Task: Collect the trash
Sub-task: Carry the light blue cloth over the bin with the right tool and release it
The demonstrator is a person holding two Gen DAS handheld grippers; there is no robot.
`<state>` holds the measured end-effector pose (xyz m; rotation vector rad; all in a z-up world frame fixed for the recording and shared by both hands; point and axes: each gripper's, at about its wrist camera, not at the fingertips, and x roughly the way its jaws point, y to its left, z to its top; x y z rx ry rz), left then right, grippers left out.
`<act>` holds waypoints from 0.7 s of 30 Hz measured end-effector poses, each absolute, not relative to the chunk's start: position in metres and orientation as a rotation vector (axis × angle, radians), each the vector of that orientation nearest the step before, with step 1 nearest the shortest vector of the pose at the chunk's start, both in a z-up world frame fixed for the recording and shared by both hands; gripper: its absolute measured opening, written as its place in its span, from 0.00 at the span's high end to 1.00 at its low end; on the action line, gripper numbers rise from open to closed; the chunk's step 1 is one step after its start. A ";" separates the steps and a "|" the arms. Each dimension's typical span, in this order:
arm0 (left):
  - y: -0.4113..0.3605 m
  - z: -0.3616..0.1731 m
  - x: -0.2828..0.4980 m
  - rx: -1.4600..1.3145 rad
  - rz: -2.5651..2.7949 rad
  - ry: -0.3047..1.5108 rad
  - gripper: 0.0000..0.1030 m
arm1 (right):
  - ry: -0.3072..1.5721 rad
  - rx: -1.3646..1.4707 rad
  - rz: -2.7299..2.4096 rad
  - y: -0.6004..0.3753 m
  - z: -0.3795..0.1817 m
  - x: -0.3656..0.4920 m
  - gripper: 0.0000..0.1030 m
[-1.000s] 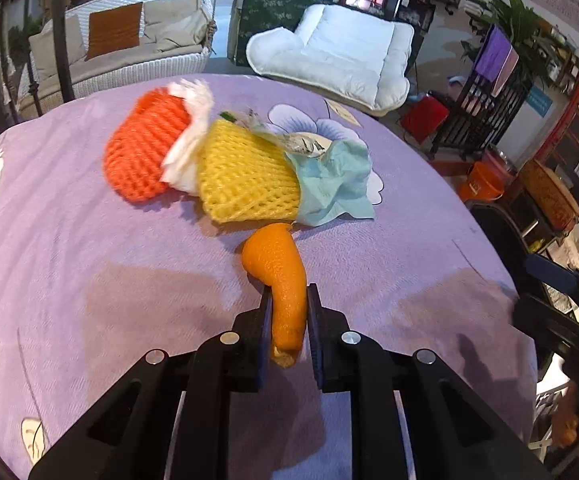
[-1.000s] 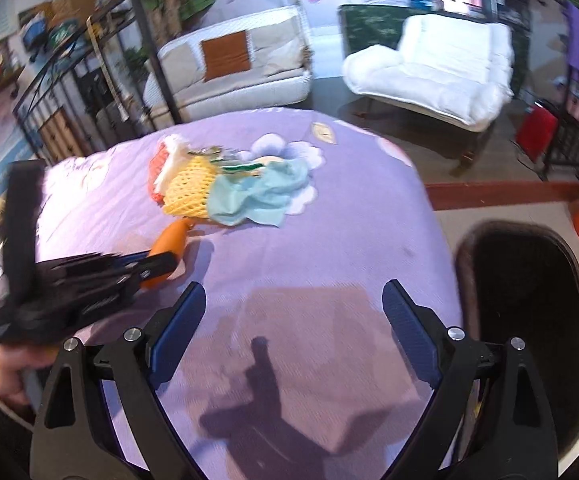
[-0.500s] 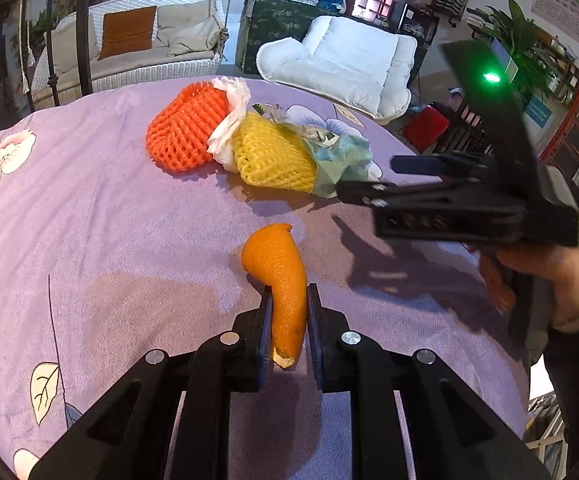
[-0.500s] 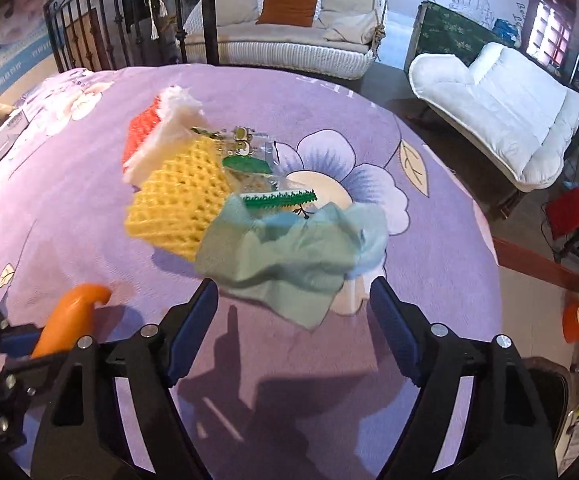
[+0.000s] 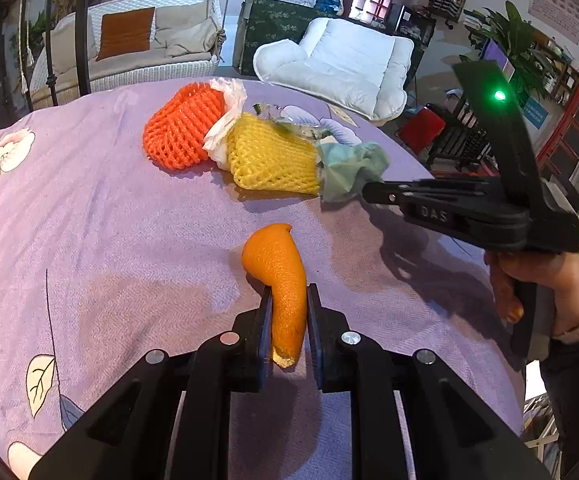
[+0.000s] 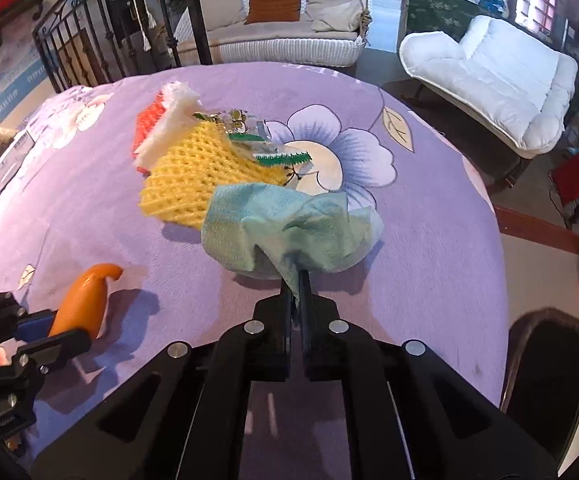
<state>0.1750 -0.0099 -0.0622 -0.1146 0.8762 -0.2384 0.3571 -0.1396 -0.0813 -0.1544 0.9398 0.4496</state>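
My left gripper [image 5: 288,300] is shut on a curved orange peel [image 5: 279,276], held just over the purple cloth; the peel [image 6: 83,304] also shows at the left of the right wrist view. My right gripper [image 6: 295,280] is shut on a fold of a crumpled pale-green tissue [image 6: 289,232], which the left wrist view shows at the end of the right gripper [image 5: 369,192]. The tissue [image 5: 349,168] lies against a yellow foam net [image 5: 273,156], with white foam [image 5: 225,120], an orange foam net [image 5: 183,128] and a clear wrapper [image 6: 265,148] behind.
The purple flowered tablecloth [image 5: 89,220] covers a round table whose edge falls away at the right. A dark bin [image 6: 549,364] stands on the floor beside the table's right edge. A hand [image 5: 537,280] holds the right gripper's handle. Sofas stand beyond the table.
The right gripper came in from the right to the green tissue and went from wide open to shut on it. The left gripper kept its hold on the peel, almost still.
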 end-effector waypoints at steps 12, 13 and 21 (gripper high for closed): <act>-0.044 -0.045 0.151 -0.063 -0.294 0.806 0.84 | 0.828 0.027 0.325 -0.228 -0.037 0.261 0.95; -0.048 -0.044 0.148 -0.058 -0.301 0.799 0.84 | 0.817 0.038 0.307 -0.237 -0.036 0.254 0.95; -0.095 -0.042 0.133 0.001 -0.398 0.776 0.84 | 0.756 0.132 0.138 -0.307 -0.037 0.201 0.95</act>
